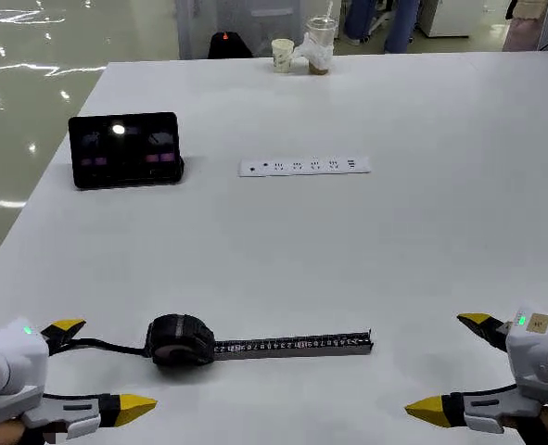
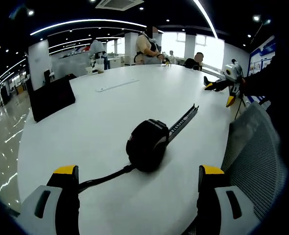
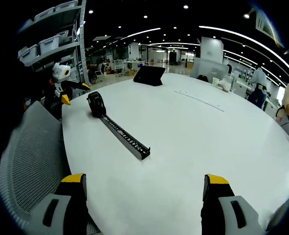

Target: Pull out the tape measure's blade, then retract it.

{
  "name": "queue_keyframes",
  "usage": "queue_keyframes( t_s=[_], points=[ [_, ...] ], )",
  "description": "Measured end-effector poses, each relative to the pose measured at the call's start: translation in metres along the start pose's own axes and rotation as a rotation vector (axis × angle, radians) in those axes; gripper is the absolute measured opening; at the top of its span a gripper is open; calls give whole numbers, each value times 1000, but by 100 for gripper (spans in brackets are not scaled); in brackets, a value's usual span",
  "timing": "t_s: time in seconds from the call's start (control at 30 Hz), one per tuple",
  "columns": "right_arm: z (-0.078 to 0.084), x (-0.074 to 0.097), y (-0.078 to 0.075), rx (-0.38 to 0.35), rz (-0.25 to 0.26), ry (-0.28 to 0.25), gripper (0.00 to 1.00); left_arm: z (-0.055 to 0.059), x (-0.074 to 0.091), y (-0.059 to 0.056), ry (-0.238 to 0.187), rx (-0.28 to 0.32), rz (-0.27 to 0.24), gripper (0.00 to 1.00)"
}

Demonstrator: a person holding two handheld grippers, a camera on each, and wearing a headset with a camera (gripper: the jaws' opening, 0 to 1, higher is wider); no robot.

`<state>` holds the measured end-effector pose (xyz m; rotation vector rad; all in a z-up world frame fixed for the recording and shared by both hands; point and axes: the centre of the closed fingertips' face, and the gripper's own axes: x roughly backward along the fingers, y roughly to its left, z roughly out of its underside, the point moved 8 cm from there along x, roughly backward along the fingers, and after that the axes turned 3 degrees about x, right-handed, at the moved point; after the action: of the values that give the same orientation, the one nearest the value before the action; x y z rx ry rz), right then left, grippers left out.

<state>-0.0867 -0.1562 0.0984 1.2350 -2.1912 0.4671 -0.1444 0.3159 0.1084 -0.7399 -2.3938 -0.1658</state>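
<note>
Blade out flat on the table, both grippers wide open and holding nothing.

We see the tape measure (image 1: 179, 339) lying near the front edge of the white table (image 1: 348, 260). Its blade (image 1: 292, 346) is drawn out and runs from the case toward our right, long axis across us. Our left gripper (image 1: 100, 366) stands just beside the case, with the black strap (image 1: 107, 347) trailing toward it. Our right gripper (image 1: 452, 363) sits near the blade's hooked tip (image 1: 370, 338) but apart from it. We judge retraction comes next, and the left is nearer the case. The black tablet (image 1: 125, 150), power strip (image 1: 304, 166) and cups (image 1: 283, 54) lie well apart on the far side; nothing stands in the way.
</note>
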Motion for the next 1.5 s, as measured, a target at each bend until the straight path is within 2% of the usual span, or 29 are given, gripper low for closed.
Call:
queue_keyframes(
  t_s=[0.1,0.3,0.47,0.7,0.77,1.0,1.07,1.3,1.43,1.5],
  points=[
    [1,0,0,-14,8,0,99,3,1,0,5,8,-5,99],
    [3,6,-2,-13,10,-18,99,5,5,-3,-16,25,-6,99],
    [6,10,-3,-44,14,-25,99,0,7,-4,-19,14,-5,99],
    [8,12,-3,-37,18,-21,99,-4,3,-5,-27,8,9,99],
    [8,13,-3,-27,18,-20,99,-3,0,-5,-16,10,-2,99],
    [12,16,-6,-14,20,-10,99,-4,-7,-16,-2,31,5,99],
    [13,16,-8,23,26,13,99,-3,-9,-18,23,50,-12,99],
    [9,15,-9,20,8,16,99,-10,-16,-37,-6,67,-27,99],
    [5,14,-11,25,4,13,99,-14,-19,-42,-13,86,-37,99],
    [3,13,-12,38,-3,7,99,-20,-20,-43,-36,120,-55,99]
  ],
)
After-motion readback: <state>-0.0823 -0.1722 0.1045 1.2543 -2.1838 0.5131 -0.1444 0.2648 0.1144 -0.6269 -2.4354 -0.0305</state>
